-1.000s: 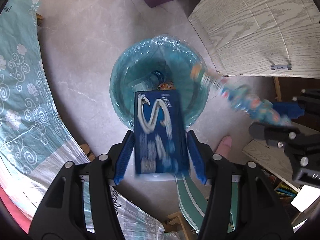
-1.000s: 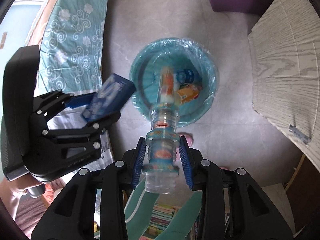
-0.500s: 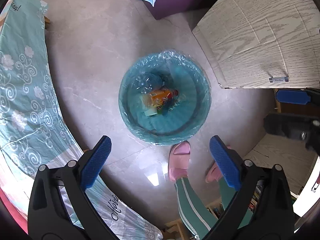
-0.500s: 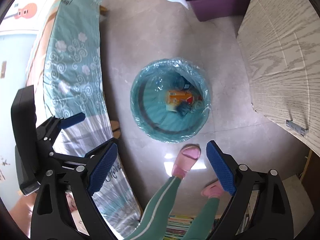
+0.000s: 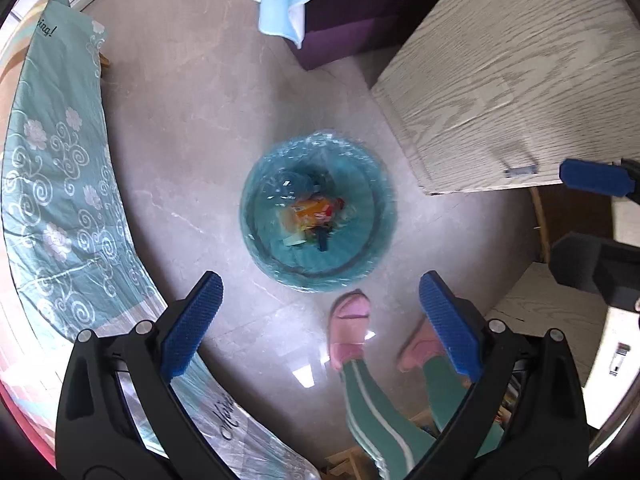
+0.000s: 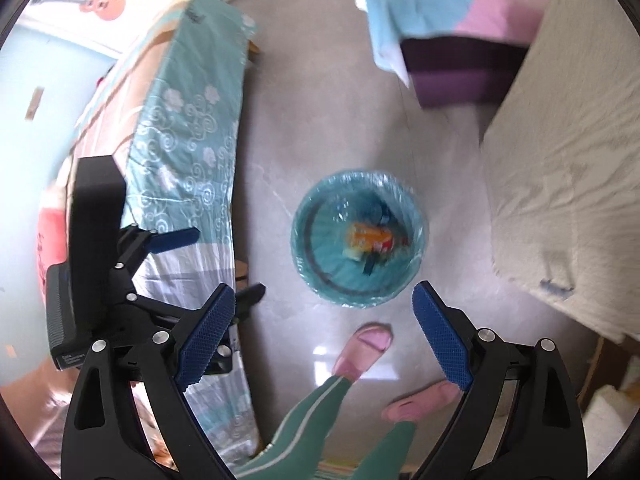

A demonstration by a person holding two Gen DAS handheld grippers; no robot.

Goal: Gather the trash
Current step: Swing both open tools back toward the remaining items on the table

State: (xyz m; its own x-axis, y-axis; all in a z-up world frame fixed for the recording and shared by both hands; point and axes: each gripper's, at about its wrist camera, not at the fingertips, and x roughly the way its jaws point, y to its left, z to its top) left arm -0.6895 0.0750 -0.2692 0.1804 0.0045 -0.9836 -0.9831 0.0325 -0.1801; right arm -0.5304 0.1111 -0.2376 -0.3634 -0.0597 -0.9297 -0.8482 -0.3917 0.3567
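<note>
A round bin (image 5: 362, 264) lined with a teal plastic bag stands on the grey floor; it also shows in the right wrist view (image 6: 316, 276). Inside lie an orange packet (image 5: 310, 210), a clear bottle and dark blue bits. My left gripper (image 5: 318, 322) is open and empty, high above the bin's near side. My right gripper (image 6: 322, 338) is open and empty, also high above the bin. The left gripper's body shows at the left of the right wrist view (image 6: 120, 280).
A bed with a teal floral sheet (image 5: 60, 184) runs along the left. A pale wooden tabletop (image 5: 520, 80) is at the right. A purple box (image 5: 344, 40) under a blue cloth is at the back. The person's pink slippers (image 5: 350, 320) stand just in front of the bin.
Both grippers let go of their loads, the blue box and the colourful bottle, which dropped into the bin. Both grippers then opened wide and rose away from the bin.
</note>
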